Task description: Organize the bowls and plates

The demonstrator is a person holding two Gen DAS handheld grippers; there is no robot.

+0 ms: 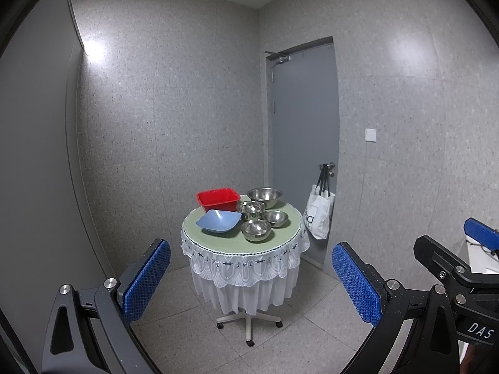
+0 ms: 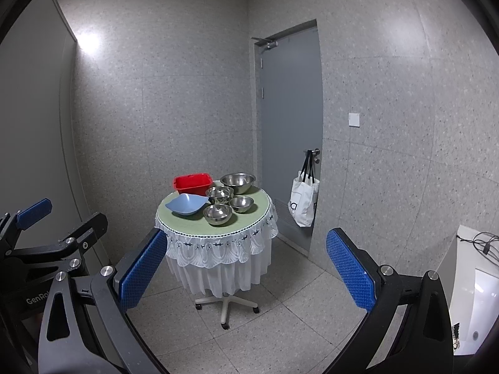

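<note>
Nearest the lens, left tongs [image 1: 251,283] spread wide with blue pads, gripping nothing, held well short of the worktop [image 1: 218,243]. Right tongs [image 2: 246,269] likewise gaping wide and empty, also well back from the worktop; seen too at the right edge of the left view, state not clear from there. Farther off, small round worktop on a wheeled base, covered with a green top and white lace skirt. On the worktop: red tub [image 1: 218,198] at the back left; light blue square bowl [image 1: 218,220] just in front of the tub, at the worktop's left front; largest steel bowl [image 1: 265,197] at the back right; mid-size steel bowl [image 1: 250,209] near the worktop's centre, just beside the tub and the blue bowl; smaller steel bowl [image 1: 276,218] toward the right edge; another steel bowl [image 1: 256,230] at the front. All bowls upright, standing singly, none stacked. Right of the worktop, grey door [image 1: 304,124] with a white tote bag [image 1: 318,218] hanging from its handle.
</note>
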